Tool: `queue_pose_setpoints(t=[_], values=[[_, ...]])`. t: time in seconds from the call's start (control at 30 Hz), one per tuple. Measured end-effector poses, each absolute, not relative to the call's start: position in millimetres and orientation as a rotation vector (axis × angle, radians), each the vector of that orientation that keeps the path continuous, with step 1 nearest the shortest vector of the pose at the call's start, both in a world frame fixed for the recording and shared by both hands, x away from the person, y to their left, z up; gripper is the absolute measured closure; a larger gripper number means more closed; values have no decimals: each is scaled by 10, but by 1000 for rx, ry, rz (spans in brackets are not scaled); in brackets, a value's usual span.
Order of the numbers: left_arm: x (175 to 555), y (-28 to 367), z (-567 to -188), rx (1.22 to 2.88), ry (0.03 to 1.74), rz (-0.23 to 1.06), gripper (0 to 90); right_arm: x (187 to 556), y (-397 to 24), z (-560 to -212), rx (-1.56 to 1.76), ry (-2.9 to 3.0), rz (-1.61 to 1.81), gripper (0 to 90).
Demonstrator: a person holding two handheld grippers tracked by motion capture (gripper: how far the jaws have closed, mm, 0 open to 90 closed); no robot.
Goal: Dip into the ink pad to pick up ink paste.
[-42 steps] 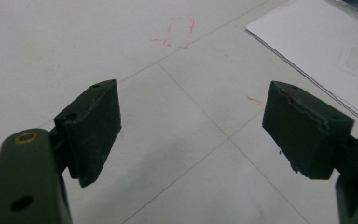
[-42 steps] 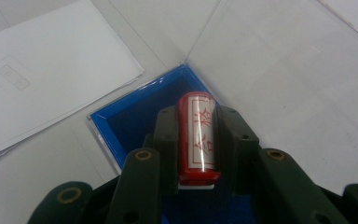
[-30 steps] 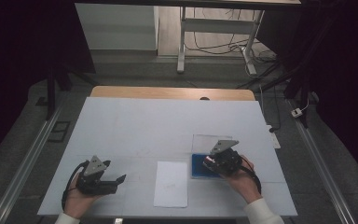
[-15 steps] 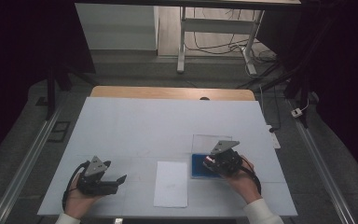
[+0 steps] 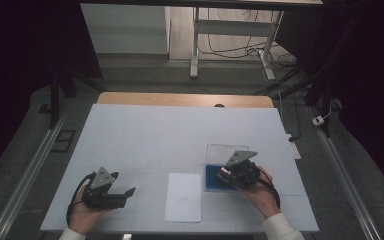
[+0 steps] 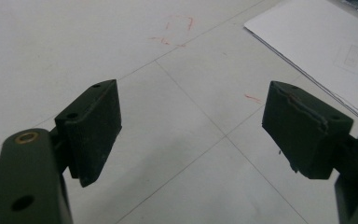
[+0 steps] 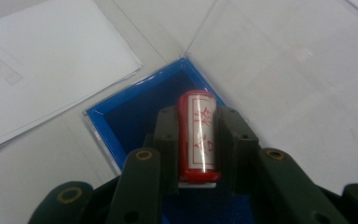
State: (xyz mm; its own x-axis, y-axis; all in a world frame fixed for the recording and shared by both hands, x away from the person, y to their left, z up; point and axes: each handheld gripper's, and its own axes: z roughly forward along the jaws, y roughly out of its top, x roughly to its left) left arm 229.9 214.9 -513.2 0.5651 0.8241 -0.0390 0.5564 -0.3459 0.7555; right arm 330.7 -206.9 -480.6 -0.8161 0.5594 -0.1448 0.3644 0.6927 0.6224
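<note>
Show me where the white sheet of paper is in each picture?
High view: the sheet of paper lies near the table's front edge, between the two hands.
Left gripper view: it is in the top right corner, past the open left claw.
Right gripper view: it is at the top left, left of the blue tray.
Shared landmark: the small pencilled rectangle on the sheet shows in both gripper views.

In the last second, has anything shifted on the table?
Nothing visibly changed. The right gripper stays shut on the red stamp over the blue ink pad; the left gripper rests open; the paper lies as before.
</note>
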Motion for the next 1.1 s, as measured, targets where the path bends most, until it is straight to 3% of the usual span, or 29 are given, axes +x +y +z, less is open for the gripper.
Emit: queue_pose_setpoints(t=[0.6,1.1], values=[[2307,2155,-5135,2051,1101,453,199,3197,-2180,-4421,693,2500,1051,702],[2309,2166,-5140,2051,1104,453,199,3160,-2166,-4351,677,2487,1065,702]])
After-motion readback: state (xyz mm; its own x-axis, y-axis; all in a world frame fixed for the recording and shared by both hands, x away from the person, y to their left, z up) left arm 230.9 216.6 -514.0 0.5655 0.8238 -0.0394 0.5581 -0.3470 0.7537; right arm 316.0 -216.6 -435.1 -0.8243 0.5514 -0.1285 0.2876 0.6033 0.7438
